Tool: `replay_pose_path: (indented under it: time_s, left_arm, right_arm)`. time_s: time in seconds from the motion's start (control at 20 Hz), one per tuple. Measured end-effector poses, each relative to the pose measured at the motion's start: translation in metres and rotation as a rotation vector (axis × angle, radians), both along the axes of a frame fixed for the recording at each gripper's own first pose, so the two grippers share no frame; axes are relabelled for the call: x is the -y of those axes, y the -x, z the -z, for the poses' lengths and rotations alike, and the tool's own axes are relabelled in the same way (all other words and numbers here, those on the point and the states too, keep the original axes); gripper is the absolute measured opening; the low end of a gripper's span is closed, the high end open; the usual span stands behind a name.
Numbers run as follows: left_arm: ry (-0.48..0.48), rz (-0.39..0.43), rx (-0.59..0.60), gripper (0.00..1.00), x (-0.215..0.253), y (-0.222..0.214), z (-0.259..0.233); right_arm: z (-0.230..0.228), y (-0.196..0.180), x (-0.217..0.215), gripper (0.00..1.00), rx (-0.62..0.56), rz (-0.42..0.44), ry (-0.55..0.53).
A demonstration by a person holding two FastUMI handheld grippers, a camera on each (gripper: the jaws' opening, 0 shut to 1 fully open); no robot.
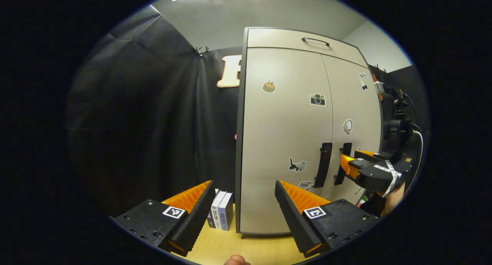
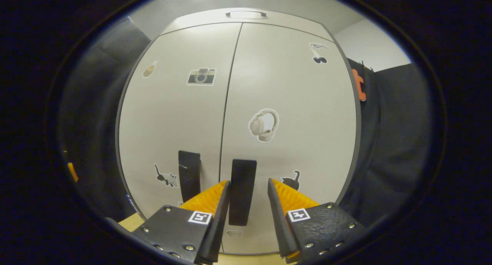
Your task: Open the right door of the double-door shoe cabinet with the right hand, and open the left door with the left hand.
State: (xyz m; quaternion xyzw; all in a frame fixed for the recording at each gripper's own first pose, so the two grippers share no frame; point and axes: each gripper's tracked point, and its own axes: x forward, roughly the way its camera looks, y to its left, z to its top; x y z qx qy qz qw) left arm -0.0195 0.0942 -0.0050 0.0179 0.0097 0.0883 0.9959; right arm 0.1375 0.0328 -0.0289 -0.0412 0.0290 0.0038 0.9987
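Shoe cabinet (image 1: pixel 284 142) with both doors closed, standing at centre-right of the left gripper view. Two dark vertical handles flank the centre seam low on the doors: the left handle (image 1: pixel 323 164) on the left door (image 1: pixel 282 123) and the right handle (image 1: pixel 344 163) on the right door (image 1: pixel 355 103). Each handle's long axis runs up and down.

In the right gripper view, the right handle (image 2: pixel 242 192) lies at lower centre, straight ahead and between the fingers of the right gripper (image 2: pixel 248 188). The jaws stand moderately apart, one finger on each side of the bar, with a gap visible on both sides; they do not appear to press on it. The left handle (image 2: pixel 189 174) sits just left of the seam.

In the left gripper view, the right gripper (image 1: pixel 348 165) reaches in from the lower right edge to the right handle. The left gripper (image 1: pixel 244 190) hangs wide open at bottom centre, well short of the cabinet; the left handle lies ahead and to the right of its fingers.

Judgement: the right gripper is the nearer and is placed to close on its handle first; the left must travel forward and rightward.
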Motion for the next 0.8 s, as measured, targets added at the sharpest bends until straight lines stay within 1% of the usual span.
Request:
replay_pose_path:
  time_s: [0.25,0.35,0.4,0.6,0.7,0.75,0.8]
  left_arm:
    - [-0.002,-0.044,-0.008,0.96,-0.014,0.012,0.004]
    - [-0.004,-0.065,-0.01,0.96,-0.021,0.017,0.004]
    - [-0.003,-0.075,-0.009,0.96,-0.025,0.02,0.003]
    - [-0.001,-0.108,-0.012,0.96,-0.035,0.03,0.003]
    - [0.0,-0.114,-0.012,0.96,-0.037,0.034,0.002]
    - [0.0,-0.117,-0.014,0.96,-0.038,0.037,0.003]
    - [-0.001,-0.119,-0.016,0.96,-0.039,0.038,0.003]
  right_arm:
    - [0.005,-0.011,-0.003,0.57,-0.017,-0.012,-0.008]
    - [0.003,-0.018,-0.003,0.42,-0.016,0.003,-0.021]
    - [0.002,-0.02,-0.001,0.39,-0.016,0.011,-0.022]
    - [0.007,-0.028,-0.001,0.39,-0.032,0.024,-0.036]
    - [0.018,-0.034,-0.003,0.39,-0.063,0.019,-0.042]
    - [0.017,-0.043,-0.003,0.39,-0.035,0.043,-0.055]
    - [0.014,-0.031,-0.004,0.31,-0.046,0.044,-0.053]
